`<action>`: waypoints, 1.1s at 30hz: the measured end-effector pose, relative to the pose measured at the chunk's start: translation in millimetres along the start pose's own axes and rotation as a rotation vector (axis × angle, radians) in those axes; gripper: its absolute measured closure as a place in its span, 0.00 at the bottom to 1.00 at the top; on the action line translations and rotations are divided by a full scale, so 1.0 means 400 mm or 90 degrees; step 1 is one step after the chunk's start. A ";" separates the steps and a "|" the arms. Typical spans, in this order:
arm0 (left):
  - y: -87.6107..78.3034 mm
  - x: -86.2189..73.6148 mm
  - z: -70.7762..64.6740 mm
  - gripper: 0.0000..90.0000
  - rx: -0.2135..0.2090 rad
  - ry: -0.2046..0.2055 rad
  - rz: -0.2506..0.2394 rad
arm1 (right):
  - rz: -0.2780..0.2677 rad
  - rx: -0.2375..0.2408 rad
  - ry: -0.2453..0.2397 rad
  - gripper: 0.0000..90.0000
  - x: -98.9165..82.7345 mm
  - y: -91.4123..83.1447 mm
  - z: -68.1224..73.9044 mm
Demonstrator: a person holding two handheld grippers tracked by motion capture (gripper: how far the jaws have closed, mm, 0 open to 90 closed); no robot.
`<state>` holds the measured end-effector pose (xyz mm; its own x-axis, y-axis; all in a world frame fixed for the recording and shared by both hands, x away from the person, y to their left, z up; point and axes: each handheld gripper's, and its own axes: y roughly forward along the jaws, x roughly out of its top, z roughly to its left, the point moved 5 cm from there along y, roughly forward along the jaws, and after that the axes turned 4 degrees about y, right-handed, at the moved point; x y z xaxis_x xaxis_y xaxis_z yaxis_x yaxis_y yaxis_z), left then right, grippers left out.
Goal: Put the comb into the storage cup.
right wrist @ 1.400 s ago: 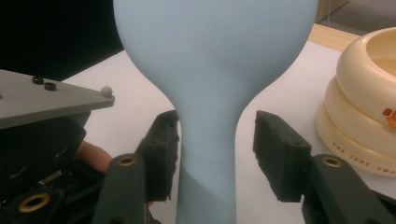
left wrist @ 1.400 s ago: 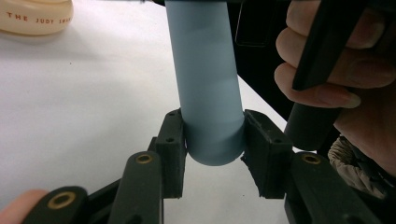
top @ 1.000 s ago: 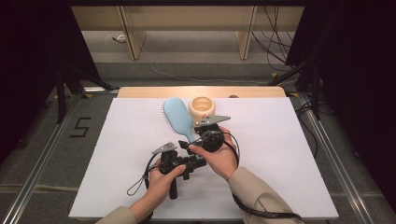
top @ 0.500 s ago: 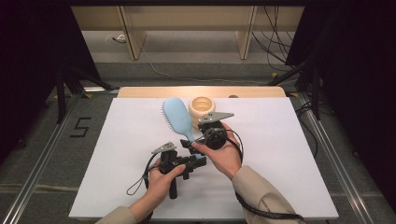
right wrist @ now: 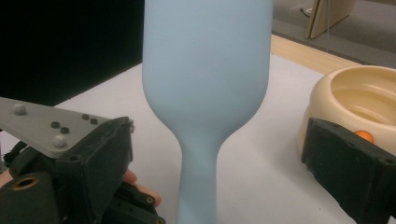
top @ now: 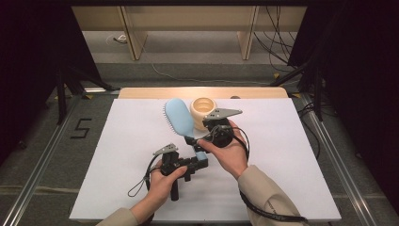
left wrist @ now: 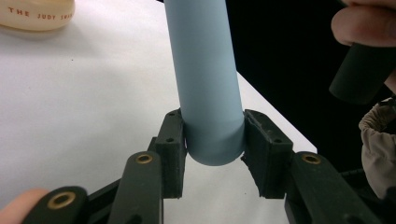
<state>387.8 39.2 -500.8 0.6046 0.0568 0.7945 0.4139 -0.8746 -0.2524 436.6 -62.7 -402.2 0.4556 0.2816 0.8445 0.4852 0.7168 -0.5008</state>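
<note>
A person sits at a table covered in a white sheet point(top: 117, 155), holding a two-jaw gripper in each hand. Since the pictures from a second ago, very little has shifted: the hands, the brush and the bowl sit in nearly the same places, so the work appears to be paused at a handover or a joint grip rather than moving along.

The thing being handled is a light blue hairbrush point(top: 179, 117). It lies near the middle of the table, its head pointing away from the person and its handle coming back toward the hands. Just beside its head, to the right, stands a cream bowl point(top: 203, 109).

The left gripper point(left wrist: 214, 148) is clamped on the rounded end of the handle; in the left gripper view both black jaws press against its sides.

The right gripper point(top: 195, 141) sits farther up the brush, at the narrow neck. In the right gripper view its jaws stand wide apart on either side of the neck, with clear gaps and no contact. My judgement is that it is either about to close there or has just let go
</note>
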 end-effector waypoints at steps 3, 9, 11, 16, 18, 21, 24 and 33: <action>0.000 0.000 0.000 0.67 -0.001 0.003 0.001 | -0.008 -0.001 -0.001 0.10 0.006 -0.005 -0.002; 0.000 0.000 0.001 0.67 0.000 0.005 0.002 | -0.028 -0.011 0.005 0.08 0.022 -0.014 -0.004; 0.000 0.000 0.001 0.67 0.000 0.007 0.002 | -0.033 -0.012 0.006 0.08 0.028 -0.018 -0.004; 0.001 -0.002 -0.002 0.67 -0.003 0.002 0.004 | -0.050 -0.014 0.003 0.07 0.048 -0.027 -0.002; 0.001 -0.001 -0.001 0.67 -0.003 0.005 0.004 | -0.055 -0.014 0.003 0.06 0.055 -0.029 -0.001; 0.001 -0.001 -0.001 0.67 -0.002 0.010 0.006 | -0.061 -0.011 0.002 0.06 0.068 -0.029 0.003; 0.002 -0.001 0.000 0.67 -0.002 0.009 0.007 | -0.066 -0.009 0.000 0.06 0.082 -0.026 0.006; 0.006 -0.003 -0.002 0.67 -0.004 0.013 0.010 | -0.055 -0.012 -0.002 0.05 0.131 -0.005 0.006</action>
<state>387.4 36.8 -502.0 0.5972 0.0328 0.8014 0.4000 -0.8782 -0.2621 457.7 -47.8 -356.5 0.4096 0.2207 0.8852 0.5368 0.7262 -0.4295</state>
